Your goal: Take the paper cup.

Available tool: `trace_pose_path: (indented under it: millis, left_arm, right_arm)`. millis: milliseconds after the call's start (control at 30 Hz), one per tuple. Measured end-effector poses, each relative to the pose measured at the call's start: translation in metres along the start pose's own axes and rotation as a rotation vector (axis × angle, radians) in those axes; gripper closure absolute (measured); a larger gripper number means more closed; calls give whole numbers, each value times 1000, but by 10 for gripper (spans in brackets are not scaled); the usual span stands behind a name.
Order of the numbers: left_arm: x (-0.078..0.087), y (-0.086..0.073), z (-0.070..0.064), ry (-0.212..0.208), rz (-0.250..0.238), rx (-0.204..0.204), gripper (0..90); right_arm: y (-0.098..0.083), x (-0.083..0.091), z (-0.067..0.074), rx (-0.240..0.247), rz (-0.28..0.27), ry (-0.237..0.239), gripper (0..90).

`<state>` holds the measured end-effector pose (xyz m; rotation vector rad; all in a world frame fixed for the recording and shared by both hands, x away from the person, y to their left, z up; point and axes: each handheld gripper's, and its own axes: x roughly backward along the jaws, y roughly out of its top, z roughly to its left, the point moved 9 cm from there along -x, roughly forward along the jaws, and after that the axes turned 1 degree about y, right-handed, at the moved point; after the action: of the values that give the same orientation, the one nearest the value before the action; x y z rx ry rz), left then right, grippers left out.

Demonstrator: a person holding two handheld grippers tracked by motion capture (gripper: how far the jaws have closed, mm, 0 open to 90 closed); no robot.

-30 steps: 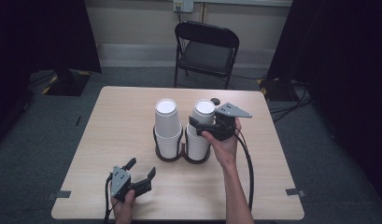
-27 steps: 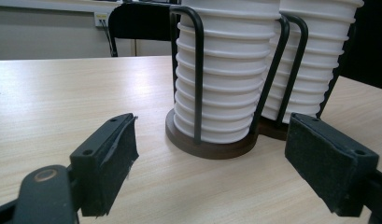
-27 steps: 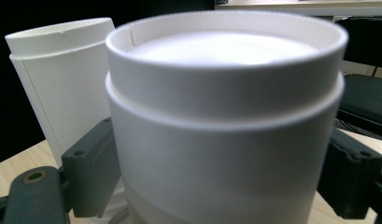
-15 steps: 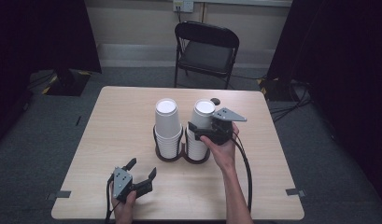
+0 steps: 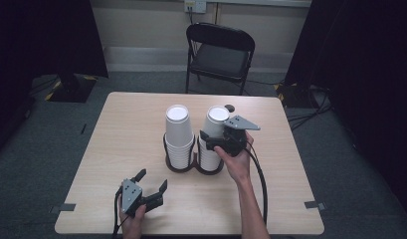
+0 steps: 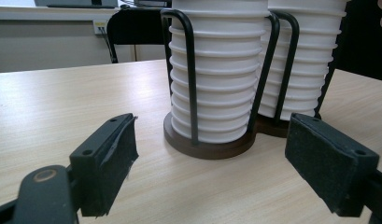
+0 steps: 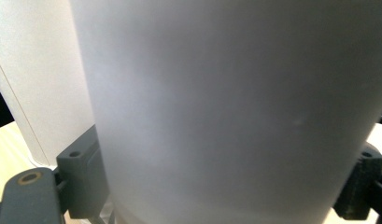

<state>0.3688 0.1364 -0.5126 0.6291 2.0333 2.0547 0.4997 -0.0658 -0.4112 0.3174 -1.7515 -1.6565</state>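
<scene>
Over the right stack of paper cups (image 5: 211,144) in the black cup holder (image 5: 193,164), right hand-held gripper (image 5: 214,141) now clasps the top cup (image 5: 217,119), tilted since a second ago, probably lifting out. Near worktop (image 5: 290,174) front edge, left hand-held gripper (image 5: 150,183) waits wide open, empty.

The tabletop (image 5: 141,129) is brightly and evenly lit from above, while the room around it is dark, nearly black at both sides. Shadows under the cup stacks (image 5: 179,134) are small and soft. The high view is a bit grainy but clear. In the left gripper view the cups (image 6: 216,79) look sharp, and the near claw pads (image 6: 104,163) are a little soft (they sit very close to the camera). In the right gripper view the white cup (image 7: 235,107) is a big grey blur, dim and out of focus.
</scene>
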Motion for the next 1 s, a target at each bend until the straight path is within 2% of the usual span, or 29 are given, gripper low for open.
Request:
trace_pose_path:
  millis: [67,133,267,433,600,700,767,867,1000]
  left_arm:
    - [0,0,-1,-4,0,2,162]
    - [0,0,-1,-7,1,2,162]
    - [0,0,0,-8,3,9,160]
    - [-1,0,-2,-16,5,-6,160]
    - [-2,-1,-2,-11,17,-14,160]
    - [-2,-1,-2,-11,17,-11,160]
    - [-2,-1,0,14,20,0,156]
    - [-4,-1,1,17,28,18,157]
    - [-4,-2,0,3,40,-2,159]
  right_arm:
    - [2,1,1,-2,-9,8,134]
    - [3,1,1,14,-6,-6,137]
    - [3,1,0,13,-4,-7,138]
    - [5,2,2,15,-10,-5,138]
    - [18,10,2,9,-44,-3,138]
    - [23,12,2,13,-43,-3,139]
    - [26,13,3,13,-51,1,138]
    - [30,14,3,9,-63,4,138]
    - [33,16,2,-1,-66,1,139]
